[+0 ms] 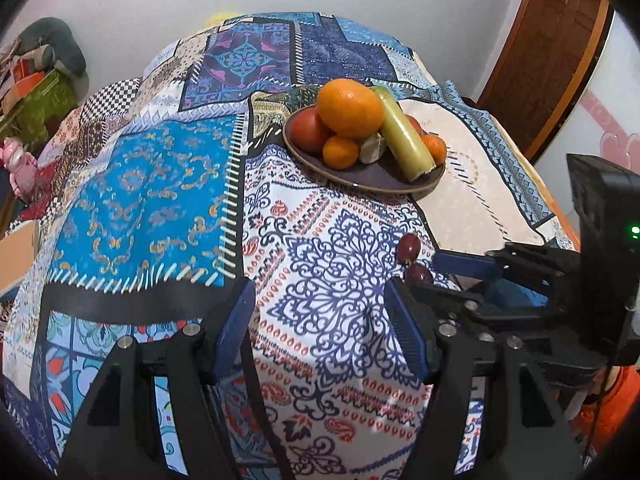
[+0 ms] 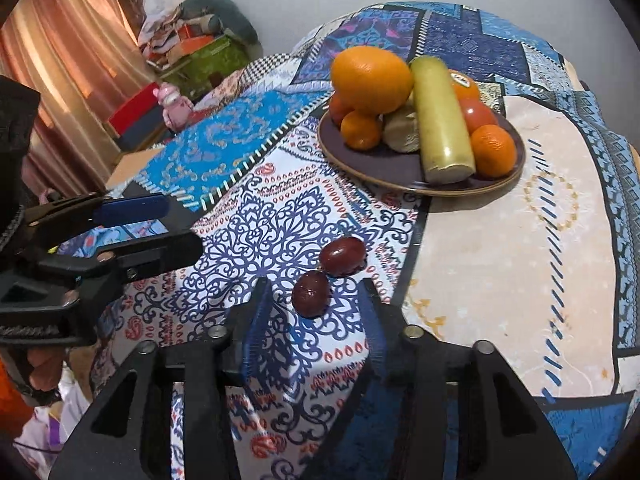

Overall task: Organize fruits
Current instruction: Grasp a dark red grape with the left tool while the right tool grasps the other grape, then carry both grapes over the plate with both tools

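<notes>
Two dark red oval fruits lie on the patterned tablecloth [image 2: 280,216], one nearer [image 2: 311,294] and one farther [image 2: 344,256]. My right gripper [image 2: 314,290] is open, its blue pads on either side of the nearer fruit with gaps showing. Beyond them a brown plate [image 2: 400,176] holds a big orange [image 2: 370,78], small oranges, red round fruits, a brownish lump and a long pale green gourd [image 2: 440,120]. My left gripper [image 1: 318,300] is open with only cloth between its pads. It hangs left of the red fruits [image 1: 408,246], and the plate [image 1: 360,178] lies ahead of it.
The table drops off at its near and left edges. Off to the left are a pink toy [image 2: 174,104], a cardboard box [image 2: 128,164], piled clutter [image 2: 192,40] and a curtain [image 2: 72,60]. A wooden door [image 1: 552,52] stands at the far right.
</notes>
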Available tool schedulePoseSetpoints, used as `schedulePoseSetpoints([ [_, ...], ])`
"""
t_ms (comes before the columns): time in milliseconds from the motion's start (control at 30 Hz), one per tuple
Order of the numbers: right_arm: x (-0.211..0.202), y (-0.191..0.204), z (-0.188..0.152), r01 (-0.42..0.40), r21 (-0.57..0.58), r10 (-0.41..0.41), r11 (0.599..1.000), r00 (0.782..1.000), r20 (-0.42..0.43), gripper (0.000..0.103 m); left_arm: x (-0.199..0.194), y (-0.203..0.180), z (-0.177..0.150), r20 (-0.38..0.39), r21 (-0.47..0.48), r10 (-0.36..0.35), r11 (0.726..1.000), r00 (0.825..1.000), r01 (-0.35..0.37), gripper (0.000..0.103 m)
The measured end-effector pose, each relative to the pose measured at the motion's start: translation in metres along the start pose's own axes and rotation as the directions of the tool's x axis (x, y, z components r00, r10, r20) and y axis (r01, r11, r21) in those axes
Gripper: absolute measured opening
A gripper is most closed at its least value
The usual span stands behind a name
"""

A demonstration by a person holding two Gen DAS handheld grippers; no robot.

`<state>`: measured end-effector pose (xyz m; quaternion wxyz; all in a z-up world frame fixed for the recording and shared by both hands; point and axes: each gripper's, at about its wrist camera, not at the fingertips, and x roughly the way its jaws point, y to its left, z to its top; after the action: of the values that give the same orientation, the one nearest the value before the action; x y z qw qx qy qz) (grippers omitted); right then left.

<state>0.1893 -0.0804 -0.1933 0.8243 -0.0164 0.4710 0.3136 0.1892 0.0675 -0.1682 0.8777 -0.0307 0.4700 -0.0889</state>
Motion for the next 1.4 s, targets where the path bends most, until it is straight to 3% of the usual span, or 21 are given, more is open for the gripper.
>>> schedulePoseSetpoints([
  [67, 0.005, 0.001, 0.001, 0.006, -0.015, -0.006, 1.0, 1.0, -0.012, 0.026, 0.0, 0.0, -0.001, 0.0, 0.0, -0.005, 1.0, 1.0, 0.005, 0.065],
  [200, 0.003, -0.002, 0.001, -0.006, -0.021, 0.006, 1.0, 1.0, -0.015, 0.016, 0.005, -0.009, 0.001, -0.013, 0.024, -0.028, 0.999, 1.0, 0.029, 0.052],
  [367, -0.011, -0.01, -0.004, -0.007, -0.018, 0.007, 1.0, 1.0, 0.012, 0.013, 0.018, -0.031, 0.01, -0.035, 0.066, -0.06, 0.996, 0.998, 0.063, 0.046],
  [667, -0.035, -0.044, -0.01, 0.053, 0.031, -0.055, 0.998, 0.997, 0.056, 0.013, 0.058, -0.072, 0.025, -0.1, 0.171, -0.067, 0.982, 0.993, 0.084, 0.033],
  [767, -0.035, -0.048, -0.012, 0.055, 0.038, -0.057, 0.998, 0.997, 0.049, 0.013, 0.069, -0.08, 0.029, -0.117, 0.193, -0.058, 0.978, 0.991, 0.08, 0.03],
  [900, -0.027, -0.05, -0.013, 0.063, 0.022, -0.064, 0.998, 0.998, 0.023, 0.013, 0.078, -0.079, 0.029, -0.123, 0.195, -0.043, 0.979, 0.991, 0.067, 0.019],
  [1400, 0.0, -0.042, 0.004, 0.066, -0.025, -0.066, 0.998, 0.998, -0.006, 0.019, 0.061, -0.046, 0.038, -0.058, 0.108, -0.065, 0.992, 0.996, 0.071, 0.018],
])
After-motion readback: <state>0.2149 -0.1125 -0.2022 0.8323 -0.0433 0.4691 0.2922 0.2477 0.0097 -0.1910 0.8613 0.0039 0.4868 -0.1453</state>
